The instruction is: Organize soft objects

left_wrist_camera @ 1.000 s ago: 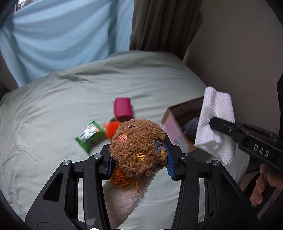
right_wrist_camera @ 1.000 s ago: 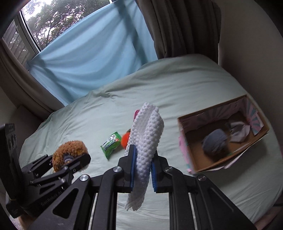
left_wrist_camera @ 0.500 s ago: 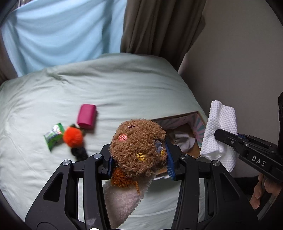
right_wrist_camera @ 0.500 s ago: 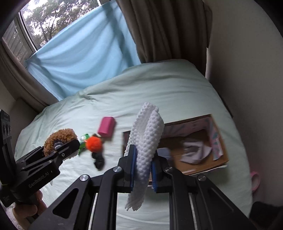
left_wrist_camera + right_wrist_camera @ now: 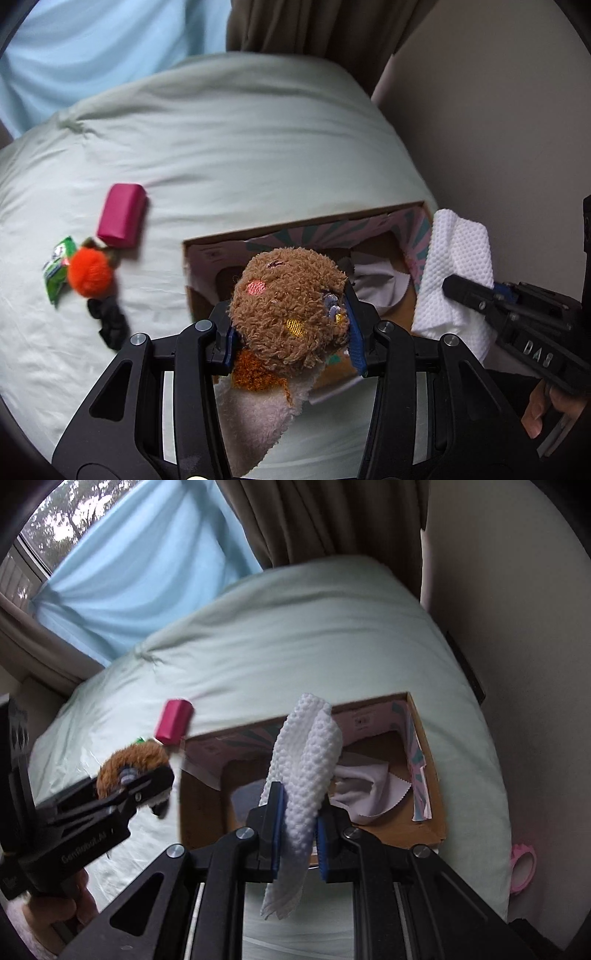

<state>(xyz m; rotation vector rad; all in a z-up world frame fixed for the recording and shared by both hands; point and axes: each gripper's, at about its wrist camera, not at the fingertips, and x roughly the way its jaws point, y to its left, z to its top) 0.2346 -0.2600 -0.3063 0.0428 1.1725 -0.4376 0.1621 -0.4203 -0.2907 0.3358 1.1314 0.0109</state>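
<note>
Both grippers carried over the box
The left gripper (image 5: 291, 332) stayed clamped on the plush (image 5: 291, 310); the right gripper (image 5: 297, 834) stayed clamped on the cloth (image 5: 306, 775). Both had shifted from above the bed (image 5: 221, 147) to above the box (image 5: 428, 775).

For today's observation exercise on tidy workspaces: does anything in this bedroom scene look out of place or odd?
One thing stands out: a pink tape roll sits off the bed, wedged low between the mattress edge and the wall, apart from the other items. The cardboard box also has a lining flap folded untidily inward along its right wall.
</note>
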